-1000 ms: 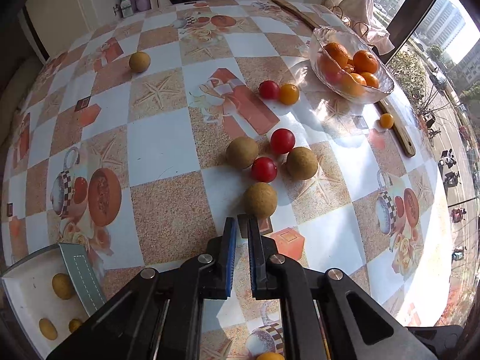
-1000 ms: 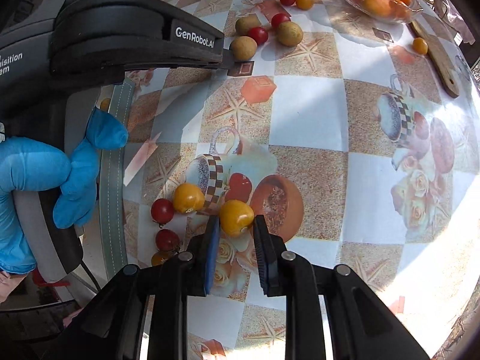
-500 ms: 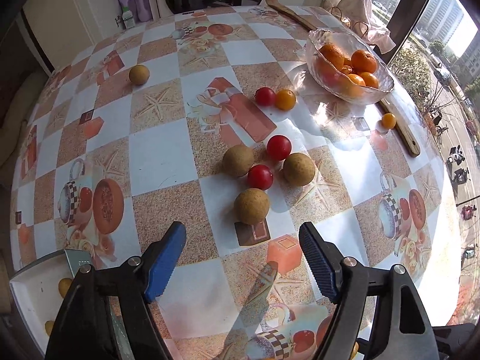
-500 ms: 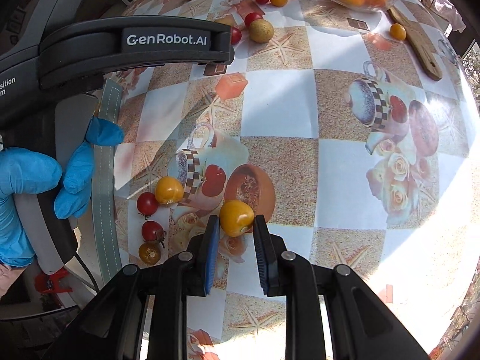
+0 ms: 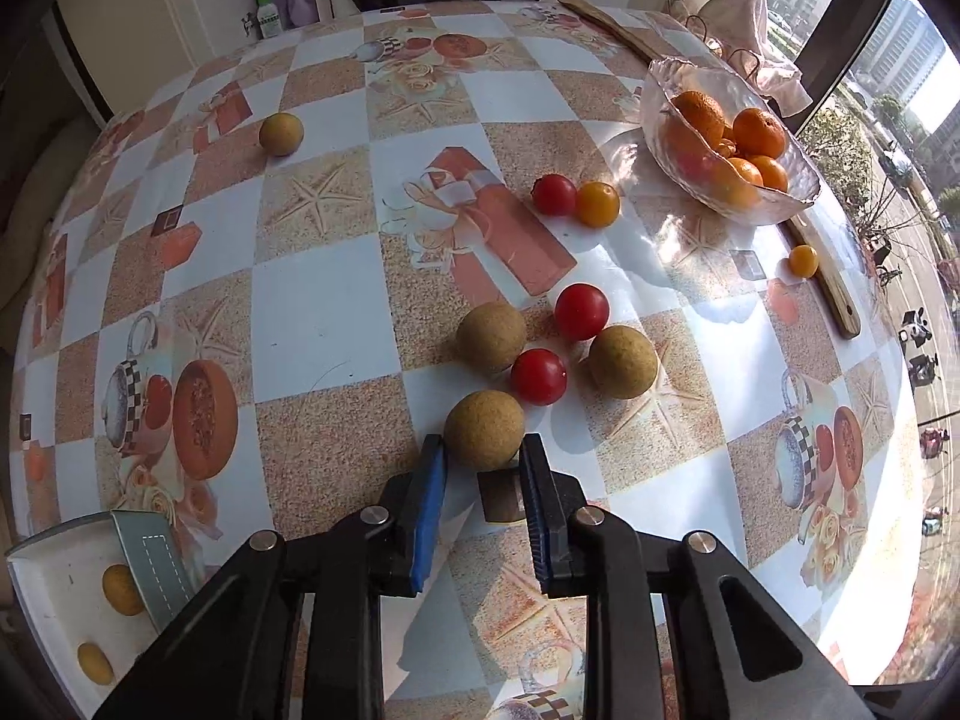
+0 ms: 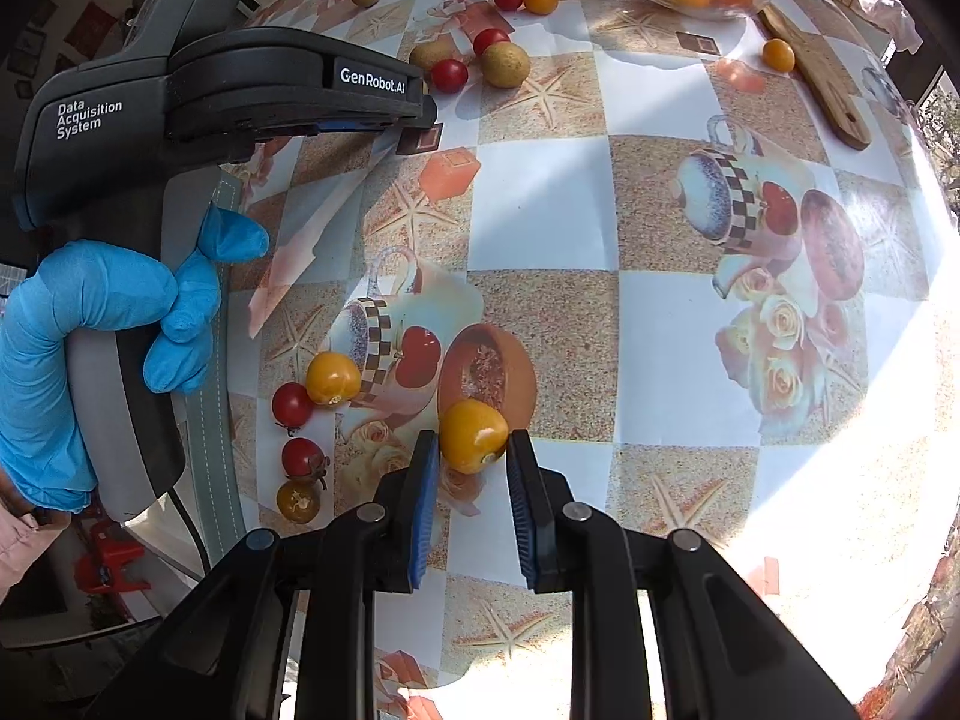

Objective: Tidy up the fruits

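Note:
My left gripper (image 5: 483,456) is closed around a tan round fruit (image 5: 483,429) on the table, pads at its sides. Two more tan fruits (image 5: 491,336) (image 5: 623,361) and two red tomatoes (image 5: 539,376) (image 5: 581,311) lie just beyond it. My right gripper (image 6: 471,450) is shut on a yellow tomato (image 6: 472,435) and holds it above the tablecloth. Near it lie a yellow tomato (image 6: 333,378), two red tomatoes (image 6: 292,404) (image 6: 303,458) and an orange one (image 6: 298,501).
A glass bowl (image 5: 774,204) of oranges stands at the right rear, with a wooden stick (image 5: 831,294) beside it. A red and a yellow tomato (image 5: 597,203) lie mid-table, a lone tan fruit (image 5: 280,133) far left. A white tray (image 5: 54,588) with yellow fruits sits bottom left.
My left gripper opened wide, moved forward and closed around the nearest tan fruit. My right gripper kept the yellow tomato and drew back from the tomatoes by the table edge.

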A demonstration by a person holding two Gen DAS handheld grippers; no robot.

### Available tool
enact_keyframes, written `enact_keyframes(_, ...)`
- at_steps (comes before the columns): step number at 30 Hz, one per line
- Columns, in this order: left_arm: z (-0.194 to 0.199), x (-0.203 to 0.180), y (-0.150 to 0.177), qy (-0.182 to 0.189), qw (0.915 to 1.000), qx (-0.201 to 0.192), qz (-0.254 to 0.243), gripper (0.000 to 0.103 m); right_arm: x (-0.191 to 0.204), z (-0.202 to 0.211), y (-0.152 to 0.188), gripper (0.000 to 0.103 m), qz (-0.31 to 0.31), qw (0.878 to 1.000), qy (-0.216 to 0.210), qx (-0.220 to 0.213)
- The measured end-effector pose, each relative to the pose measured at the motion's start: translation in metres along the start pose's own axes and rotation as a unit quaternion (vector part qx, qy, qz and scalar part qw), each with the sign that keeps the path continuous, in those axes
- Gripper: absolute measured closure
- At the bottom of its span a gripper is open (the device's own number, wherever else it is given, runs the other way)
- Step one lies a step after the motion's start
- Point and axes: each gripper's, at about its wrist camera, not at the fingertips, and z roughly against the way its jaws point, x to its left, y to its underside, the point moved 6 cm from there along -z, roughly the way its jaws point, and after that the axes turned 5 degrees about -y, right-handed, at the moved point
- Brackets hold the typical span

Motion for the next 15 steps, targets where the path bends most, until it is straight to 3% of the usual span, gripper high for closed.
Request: enact_keyframes(15, 0.059, 0.014, 0.029, 0.01, 0.9994, -0.033, 0.004, 0.077, 0.007, 0.025, -0.011, 0.078, 0.003, 1.0, 0.009, -0.007)
